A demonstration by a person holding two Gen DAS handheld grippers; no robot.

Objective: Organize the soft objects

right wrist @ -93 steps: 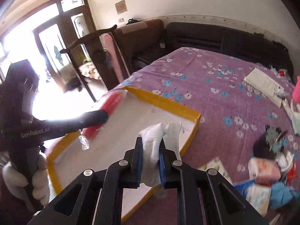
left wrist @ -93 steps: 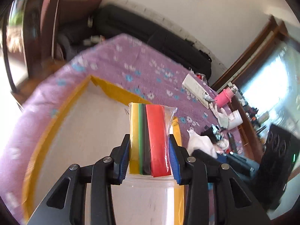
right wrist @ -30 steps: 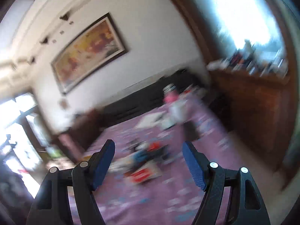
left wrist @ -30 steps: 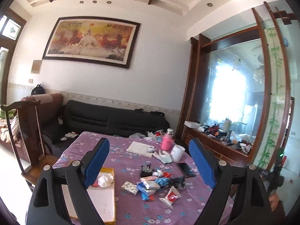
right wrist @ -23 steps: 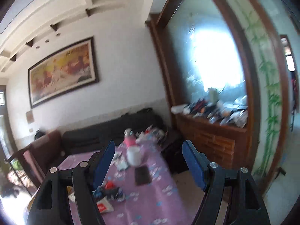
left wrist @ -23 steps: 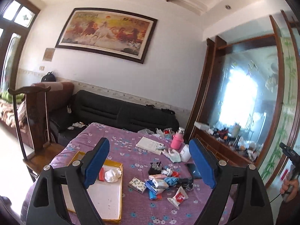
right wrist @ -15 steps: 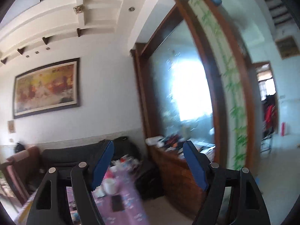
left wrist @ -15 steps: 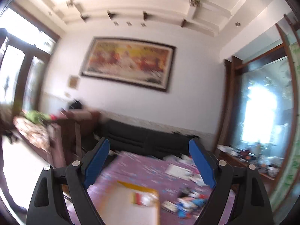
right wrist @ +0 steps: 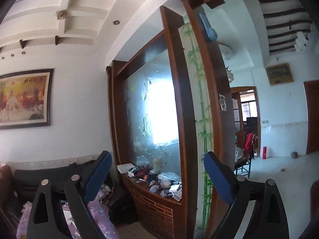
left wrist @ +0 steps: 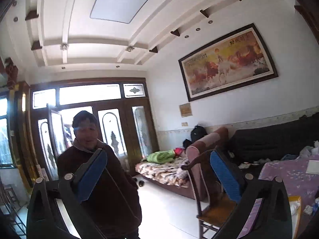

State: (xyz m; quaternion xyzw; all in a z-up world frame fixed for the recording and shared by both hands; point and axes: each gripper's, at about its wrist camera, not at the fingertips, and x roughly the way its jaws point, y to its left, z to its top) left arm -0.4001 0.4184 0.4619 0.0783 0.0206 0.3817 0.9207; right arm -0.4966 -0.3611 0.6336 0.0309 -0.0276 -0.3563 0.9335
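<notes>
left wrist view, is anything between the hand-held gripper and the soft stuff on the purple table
Nothing sits between the open left hand-held gripper and the purple table, but it points away, toward a person by the doors; the table lies at the right edge.

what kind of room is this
Most likely a home living room: a dark sofa under a framed horse painting, and a wood-framed glass partition with clutter on its ledge.

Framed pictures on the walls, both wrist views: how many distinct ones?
2. The large horse painting hangs above the black sofa; the right wrist view shows its edge too. A small framed picture hangs high in the far room. Others may be out of frame.
</notes>
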